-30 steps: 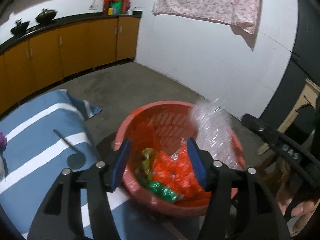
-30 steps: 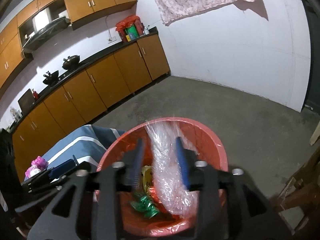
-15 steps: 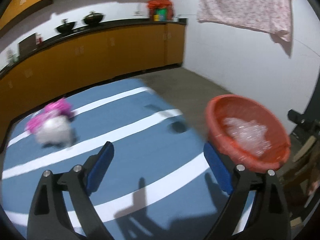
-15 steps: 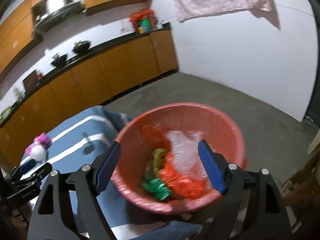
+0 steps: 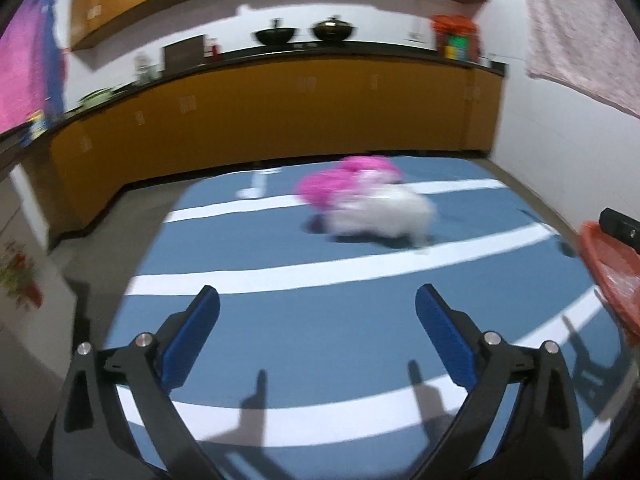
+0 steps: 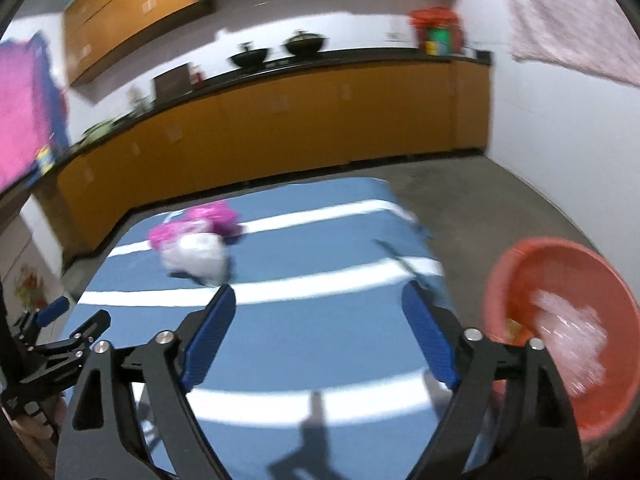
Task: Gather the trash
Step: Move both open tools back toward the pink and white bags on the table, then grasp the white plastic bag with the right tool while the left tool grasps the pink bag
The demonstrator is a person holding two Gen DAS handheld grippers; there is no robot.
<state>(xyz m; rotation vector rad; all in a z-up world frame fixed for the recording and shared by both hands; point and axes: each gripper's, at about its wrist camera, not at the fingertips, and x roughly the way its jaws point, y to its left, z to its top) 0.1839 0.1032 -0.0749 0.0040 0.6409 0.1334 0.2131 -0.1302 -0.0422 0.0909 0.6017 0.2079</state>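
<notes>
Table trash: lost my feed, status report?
Both tongs, left and right, just opened, empty. Pink-and-white bundle on striped cloth, untouched. Red basin holds clear plastic. Path unobstructed.

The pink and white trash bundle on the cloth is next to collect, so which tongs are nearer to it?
Left, narrowly and hedged. The left tongs face the bundle almost head-on; the right tongs sit beside the red basket, with the bundle ahead to their left.

Pink-white trash bundle (image 5: 360, 204) on cloth, clear wrapper (image 6: 568, 340) in red basin (image 6: 516, 268)
</notes>
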